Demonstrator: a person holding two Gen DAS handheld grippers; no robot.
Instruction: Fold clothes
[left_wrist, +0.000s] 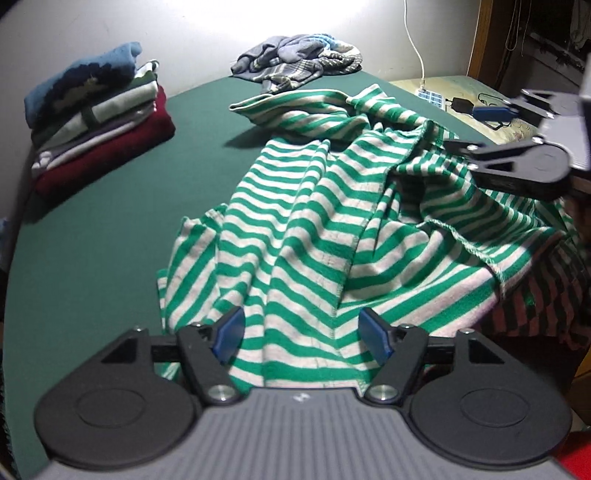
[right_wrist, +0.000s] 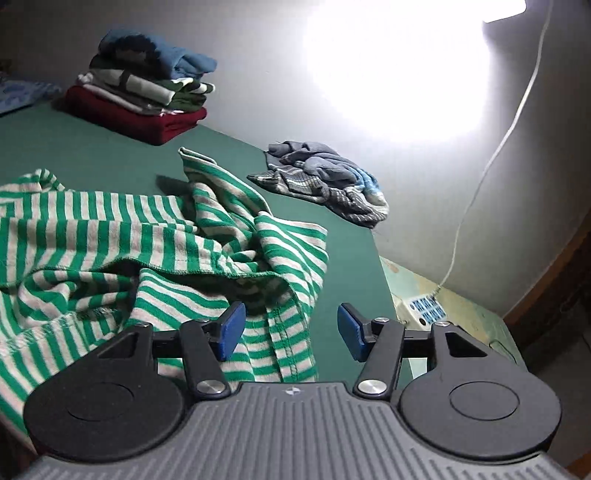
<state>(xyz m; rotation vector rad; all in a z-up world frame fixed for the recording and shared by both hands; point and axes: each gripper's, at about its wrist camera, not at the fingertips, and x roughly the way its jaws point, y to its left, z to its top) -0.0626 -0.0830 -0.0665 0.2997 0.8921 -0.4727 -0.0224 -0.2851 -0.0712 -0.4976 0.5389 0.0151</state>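
With both the left gripper (left_wrist: 301, 334) and right gripper (right_wrist: 291, 328) spread empty, the crumpled green-and-white striped knit garment (left_wrist: 314, 229) could be pinched through several layers and folded crooked.

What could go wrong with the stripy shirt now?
1. The striped shirt lies bunched and hangs over the green table edge nearest the grippers, so it might slide off.
2. Both the left gripper and the right gripper are open, gripping nothing; closing on a crumpled ridge could pinch several layers together.
3. The power strip and its cable lie close by and might snag.
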